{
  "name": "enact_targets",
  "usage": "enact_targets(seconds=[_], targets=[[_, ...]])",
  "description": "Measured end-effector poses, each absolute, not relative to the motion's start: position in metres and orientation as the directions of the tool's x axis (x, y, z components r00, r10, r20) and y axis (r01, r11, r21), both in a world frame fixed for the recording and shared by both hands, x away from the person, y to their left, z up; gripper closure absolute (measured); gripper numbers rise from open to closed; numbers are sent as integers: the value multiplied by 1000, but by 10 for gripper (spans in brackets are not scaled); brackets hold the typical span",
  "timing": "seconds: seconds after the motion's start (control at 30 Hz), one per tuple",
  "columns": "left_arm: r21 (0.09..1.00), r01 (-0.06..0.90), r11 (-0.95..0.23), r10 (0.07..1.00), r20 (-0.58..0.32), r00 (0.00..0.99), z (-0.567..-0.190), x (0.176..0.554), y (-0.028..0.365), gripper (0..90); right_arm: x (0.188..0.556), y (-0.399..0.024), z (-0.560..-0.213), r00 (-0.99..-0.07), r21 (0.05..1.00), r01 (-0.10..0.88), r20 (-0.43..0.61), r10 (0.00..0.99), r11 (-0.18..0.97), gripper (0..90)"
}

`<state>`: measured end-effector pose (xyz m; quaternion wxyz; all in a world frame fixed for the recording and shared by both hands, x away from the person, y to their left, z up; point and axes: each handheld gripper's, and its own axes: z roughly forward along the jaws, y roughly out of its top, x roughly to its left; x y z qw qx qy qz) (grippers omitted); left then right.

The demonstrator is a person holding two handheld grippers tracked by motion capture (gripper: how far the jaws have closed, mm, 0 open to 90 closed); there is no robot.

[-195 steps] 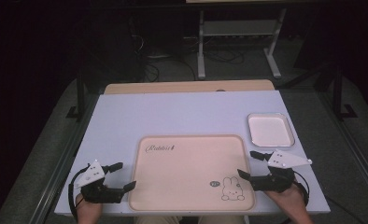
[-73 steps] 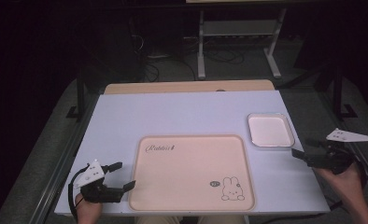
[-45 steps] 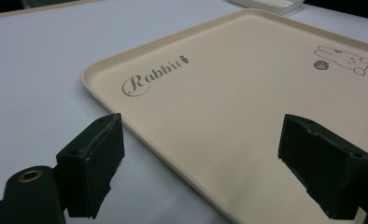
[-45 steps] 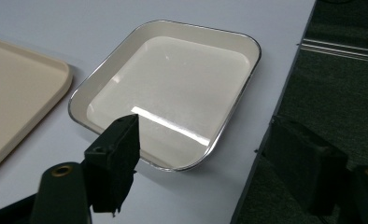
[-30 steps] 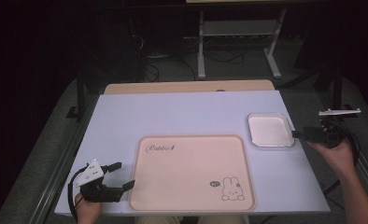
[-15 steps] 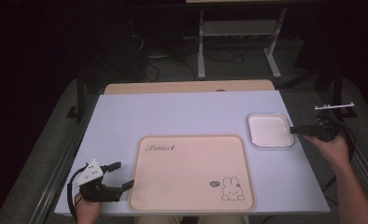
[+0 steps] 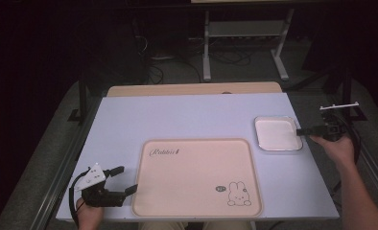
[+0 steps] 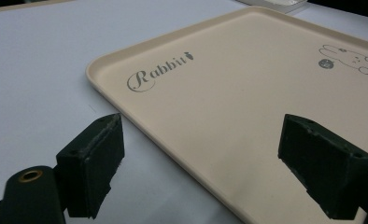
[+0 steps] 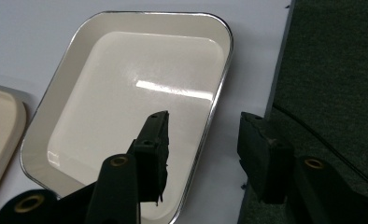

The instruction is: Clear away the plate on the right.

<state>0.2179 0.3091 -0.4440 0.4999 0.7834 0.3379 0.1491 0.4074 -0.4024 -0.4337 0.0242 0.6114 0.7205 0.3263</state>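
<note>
A lab-like recording room: a plain white counter (image 7: 187,115), dark carpeted floor (image 7: 43,143), loose cables (image 7: 153,72) and metal stand legs (image 7: 206,52) at top centre.

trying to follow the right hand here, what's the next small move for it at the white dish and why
Probably close on the dish's rim. The right gripper already straddles the near edge of the small white dish, one jaw over its inside and the other outside over the table, and the jaws have just been closing, with a gap to the rim on both sides. The left gripper waits open at the beige tray.
</note>
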Motion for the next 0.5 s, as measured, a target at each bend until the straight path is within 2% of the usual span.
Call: enact_targets(seconds=[0.37,0.5], targets=[[885,383,-264,683,-109,722,-444,218,310,140,416,-395,-436,-196,454,891,356,914,14,654],[885,381,-266,682,-107,724,-444,218,311,139,417,-395,-437,-180,437,899,354,918,8,672]])
